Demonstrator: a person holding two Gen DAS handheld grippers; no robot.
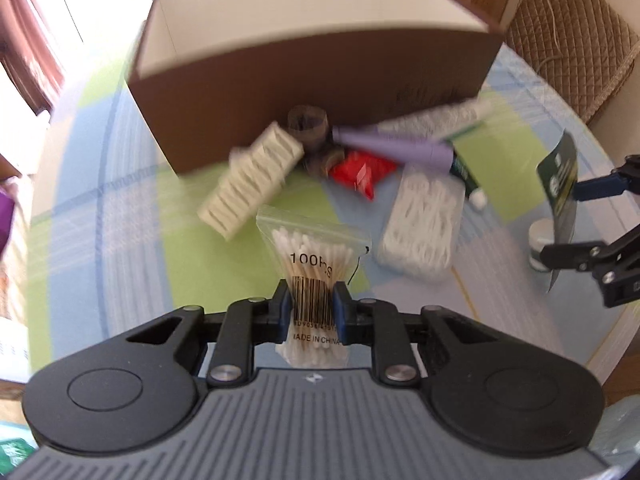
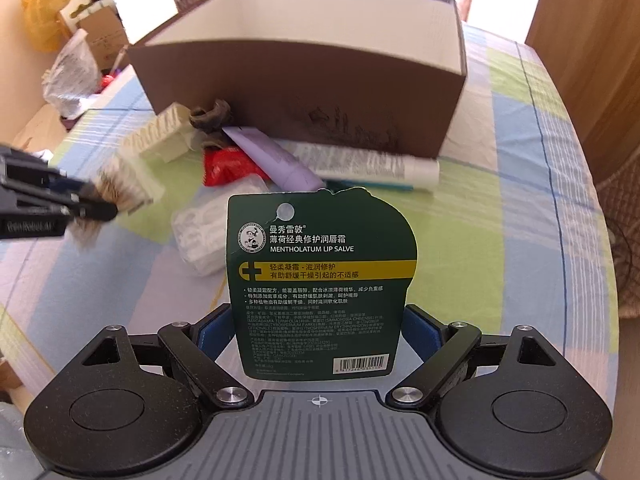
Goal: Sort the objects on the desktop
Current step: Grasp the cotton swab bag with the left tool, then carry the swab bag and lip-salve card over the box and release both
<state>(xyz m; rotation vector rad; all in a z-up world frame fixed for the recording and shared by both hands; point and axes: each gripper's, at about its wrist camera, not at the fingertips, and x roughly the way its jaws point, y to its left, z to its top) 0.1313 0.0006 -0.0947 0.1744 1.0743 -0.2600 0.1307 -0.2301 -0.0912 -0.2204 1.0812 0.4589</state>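
Note:
My left gripper (image 1: 312, 308) is shut on a clear bag of cotton swabs (image 1: 310, 252), held above the checked tablecloth. My right gripper (image 2: 320, 332) is shut on a green Mentholatum lip salve card (image 2: 320, 256), held upright. The right gripper (image 1: 560, 224) also shows at the right of the left wrist view, with the card (image 1: 558, 176) and its white jar (image 1: 538, 248). At the left of the right wrist view, the left gripper (image 2: 102, 202) and the swab bag (image 2: 120, 192) are blurred. An open brown box (image 1: 320, 72) (image 2: 280, 80) stands behind both.
Against the box front lie a cream ribbed pack (image 1: 252, 184), brown hair ties (image 1: 306, 122), a purple tube (image 1: 396, 146), a red packet (image 1: 360, 172), a white tube (image 1: 436, 120) and a bag of white picks (image 1: 424, 224). A quilted chair (image 1: 572, 40) stands at the right.

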